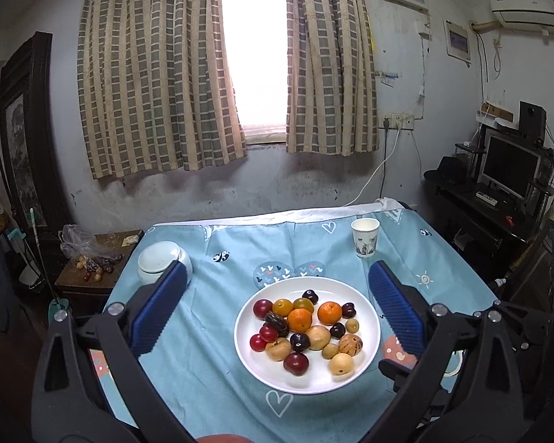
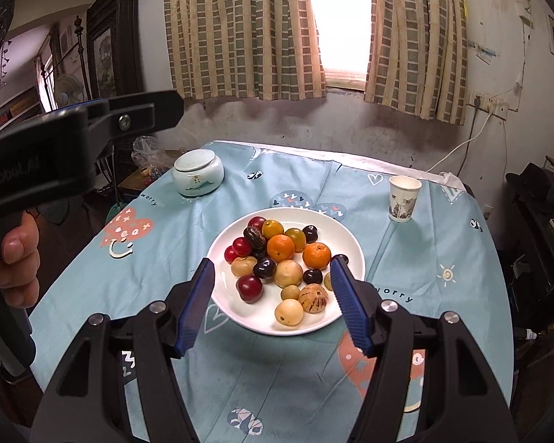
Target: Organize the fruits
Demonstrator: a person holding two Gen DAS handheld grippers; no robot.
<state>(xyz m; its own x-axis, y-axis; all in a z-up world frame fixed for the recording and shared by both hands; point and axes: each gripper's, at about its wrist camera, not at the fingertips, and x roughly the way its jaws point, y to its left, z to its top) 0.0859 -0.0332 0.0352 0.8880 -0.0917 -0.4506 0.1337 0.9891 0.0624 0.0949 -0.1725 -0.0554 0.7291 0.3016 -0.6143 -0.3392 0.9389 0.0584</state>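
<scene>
A white plate sits mid-table and holds several fruits: two oranges, red plums, dark cherries, tan round fruits, a dark date and a striped brown fruit. My left gripper hovers above the table with its blue pads spread wide and nothing between them. My right gripper is open at about half width over the plate's near side, holding nothing. The left tool's black frame and the hand gripping it fill the left of the right wrist view.
A white lidded ceramic jar stands at the far left of the blue patterned cloth. A paper cup stands at the far right. A low side table with a plastic bag of fruit is left of the table, a desk with a monitor right.
</scene>
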